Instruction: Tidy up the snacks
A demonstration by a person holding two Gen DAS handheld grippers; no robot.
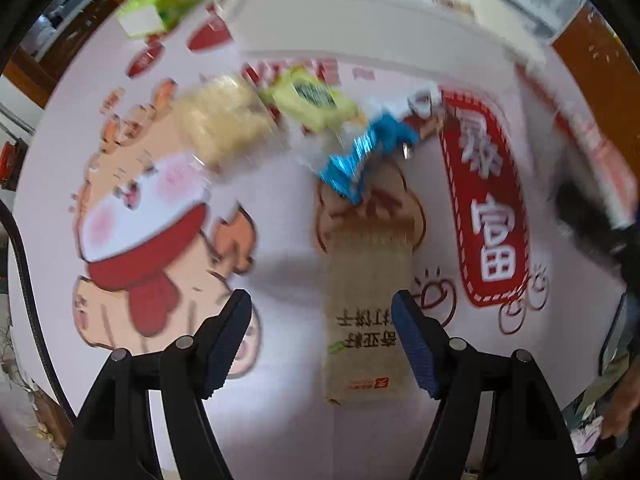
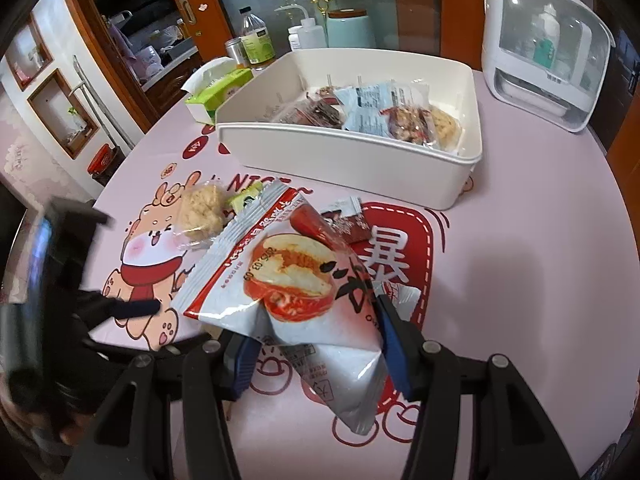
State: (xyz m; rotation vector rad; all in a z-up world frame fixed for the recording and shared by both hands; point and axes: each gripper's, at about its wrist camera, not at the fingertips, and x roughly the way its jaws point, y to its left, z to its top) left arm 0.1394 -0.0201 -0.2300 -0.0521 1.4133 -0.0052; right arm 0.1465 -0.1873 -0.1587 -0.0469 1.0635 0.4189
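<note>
Setting: a round table with a pink cartoon tablecloth (image 2: 520, 280) is carrying loose snacks and a white bin (image 2: 344, 160), which is sitting near the far edge
Right gripper (image 2: 316, 364): it is pinching a large silver and red packet (image 2: 304, 292) between both blue pads, holding it lifted and tilted above the cloth, probably so it can be carried to the bin
Packet look: it is showing a printed picture of a round filled bun, with a crinkled, puffy foil body and a red border
Left gripper (image 1: 322, 344): its jaws are standing spread with nothing pressed between them, pointing straight down at the cloth; the view is blurring
Tan biscuit pack (image 1: 368, 320): it is lying flat on the cloth between the spread left fingers, likely the next pick
Other loose snacks: a clear-wrapped pale puffed cake (image 1: 224, 120), a yellow-green sachet (image 1: 316, 100) and a blue foil wrapper (image 1: 360, 156) are lying clustered just before the bin
Bin contents: several wrapped snacks are already lying inside, grouped toward its right end
Nearby: a green tissue box (image 2: 218, 90) is sitting just beside the bin's left end
</note>
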